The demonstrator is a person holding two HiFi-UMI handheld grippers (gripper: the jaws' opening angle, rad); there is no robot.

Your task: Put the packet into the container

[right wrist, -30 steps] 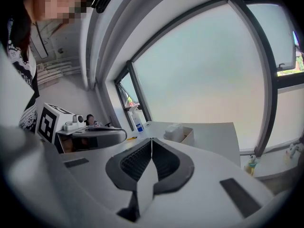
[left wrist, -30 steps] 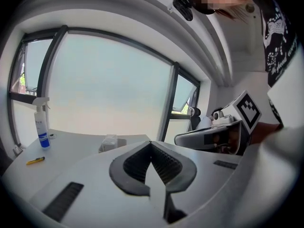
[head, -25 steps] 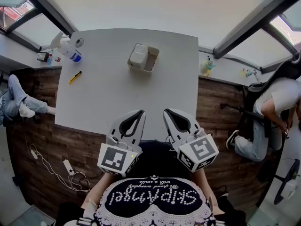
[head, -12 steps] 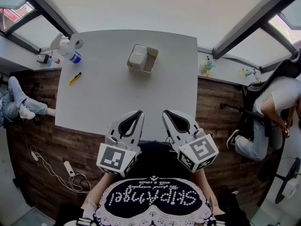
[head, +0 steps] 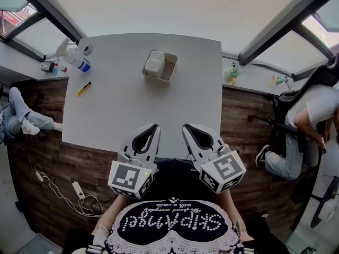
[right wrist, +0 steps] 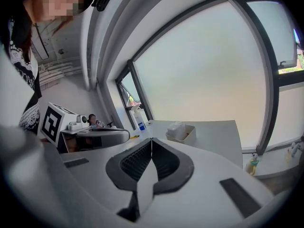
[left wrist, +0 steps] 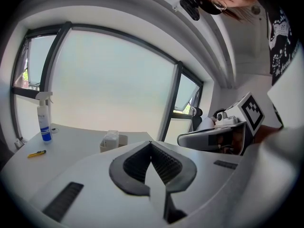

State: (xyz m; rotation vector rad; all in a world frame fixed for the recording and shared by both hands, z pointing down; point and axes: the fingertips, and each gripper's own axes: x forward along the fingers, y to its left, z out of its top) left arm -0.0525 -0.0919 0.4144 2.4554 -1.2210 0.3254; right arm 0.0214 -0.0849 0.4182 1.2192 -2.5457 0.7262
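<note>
A small beige container (head: pixel 171 71) stands at the far middle of the white table (head: pixel 122 105). A white packet (head: pixel 154 63) sits inside it, filling its left part. Both grippers hover over the table's near edge, well short of the container. My left gripper (head: pixel 155 126) is shut with nothing between its jaws, and so is my right gripper (head: pixel 185 126). The left gripper view shows its closed tips (left wrist: pixel 151 142) with the container (left wrist: pixel 121 140) and the packet (left wrist: pixel 111 137) far ahead. The right gripper view shows its closed tips (right wrist: pixel 151 139) and the container (right wrist: pixel 187 136) with the packet (right wrist: pixel 175 127).
A spray bottle (head: pixel 74 57) and a roll of tape (head: pixel 88 48) are at the table's far left corner, a yellow utility knife (head: pixel 84 88) near its left edge. A seated person (head: pixel 307 126) is off to the right. Cables (head: pixel 69 192) lie on the wooden floor.
</note>
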